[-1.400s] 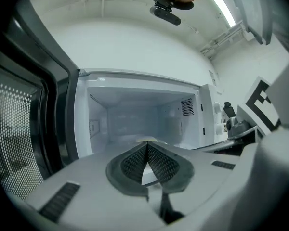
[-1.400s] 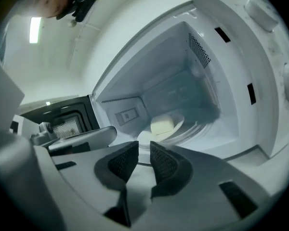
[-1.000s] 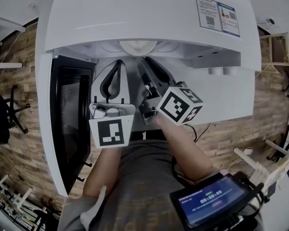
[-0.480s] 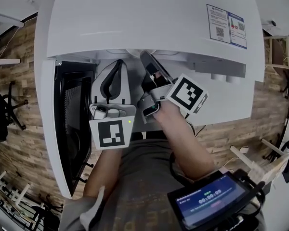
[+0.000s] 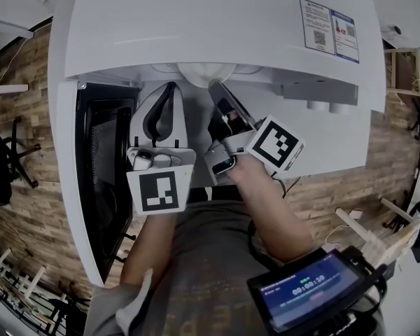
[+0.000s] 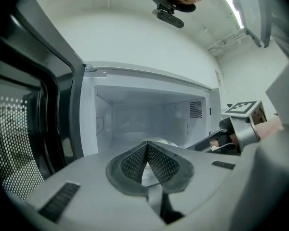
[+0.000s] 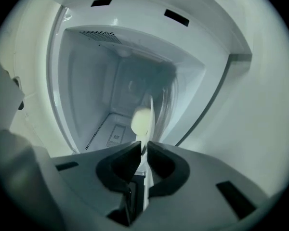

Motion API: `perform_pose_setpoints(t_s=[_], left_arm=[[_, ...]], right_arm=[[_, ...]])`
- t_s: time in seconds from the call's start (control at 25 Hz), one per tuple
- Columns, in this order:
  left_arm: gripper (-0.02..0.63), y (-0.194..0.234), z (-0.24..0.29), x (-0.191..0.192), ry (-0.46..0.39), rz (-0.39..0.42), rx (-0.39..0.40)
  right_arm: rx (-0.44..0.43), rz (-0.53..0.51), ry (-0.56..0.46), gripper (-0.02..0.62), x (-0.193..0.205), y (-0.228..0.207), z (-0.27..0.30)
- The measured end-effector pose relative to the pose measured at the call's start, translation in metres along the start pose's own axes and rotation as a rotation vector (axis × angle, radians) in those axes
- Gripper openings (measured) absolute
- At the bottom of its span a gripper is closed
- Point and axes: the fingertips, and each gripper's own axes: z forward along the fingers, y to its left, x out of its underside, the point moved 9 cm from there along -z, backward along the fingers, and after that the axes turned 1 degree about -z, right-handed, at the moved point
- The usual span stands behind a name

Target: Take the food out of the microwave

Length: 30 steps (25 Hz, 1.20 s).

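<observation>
The white microwave (image 5: pixel 196 26) stands with its black door (image 5: pixel 101 163) swung open to the left. Inside lies a white plate (image 5: pixel 199 72), and the right gripper view shows it edge-on (image 7: pixel 150 105) with a pale lump of food (image 7: pixel 141 120) on it. My right gripper (image 5: pixel 213 84) reaches into the cavity, rolled on its side. Its jaws have just been closing, and now my right gripper (image 7: pixel 143 146) is shut on the plate's thin rim. My left gripper (image 5: pixel 169 88) points into the opening beside it, shut and empty. The plate (image 6: pixel 160 141) lies beyond its tips (image 6: pixel 147 144).
The open door stands close on the left of my left gripper. The cavity's white walls (image 7: pixel 86 81) and ceiling (image 6: pixel 149 78) surround both grippers. A tablet with a lit screen (image 5: pixel 308 289) sits at the lower right, by the person's body. Wooden floor lies on both sides.
My right gripper has rolled about its own axis, so its marker cube now faces differently, and its jaws have closed on the plate's rim. The left gripper has stayed where it was.
</observation>
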Motion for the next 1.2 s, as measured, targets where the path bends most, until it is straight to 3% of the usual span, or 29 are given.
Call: perform_pose_setpoints(t_s=[0.36, 0.52, 0.6, 0.72, 0.88, 1.2], left_arm=[[0.008, -0.008, -0.007, 0.001, 0.011, 0.003, 0.016], [0.008, -0.007, -0.004, -0.003, -0.002, 0.005, 0.013], [0.008, -0.006, -0.003, -0.004, -0.004, 0.006, 0.011], [0.008, -0.005, -0.002, -0.004, -0.002, 0.007, 0.006], [0.008, -0.002, -0.001, -0.006, -0.004, 0.013, -0.005], [0.008, -0.005, -0.005, -0.011, -0.015, 0.016, 0.0]], right_arm=[[-0.012, -0.04, 0.027, 0.056, 0.008, 0.0, -0.016], [-0.019, -0.028, 0.046, 0.147, 0.005, -0.006, -0.008], [-0.021, 0.004, 0.046, 0.15, 0.003, -0.009, -0.002], [-0.018, 0.037, 0.045, 0.146, 0.001, -0.012, 0.007], [-0.013, 0.052, 0.054, 0.087, 0.0, -0.011, 0.012], [-0.022, 0.188, 0.051, 0.046, 0.008, -0.016, 0.002]])
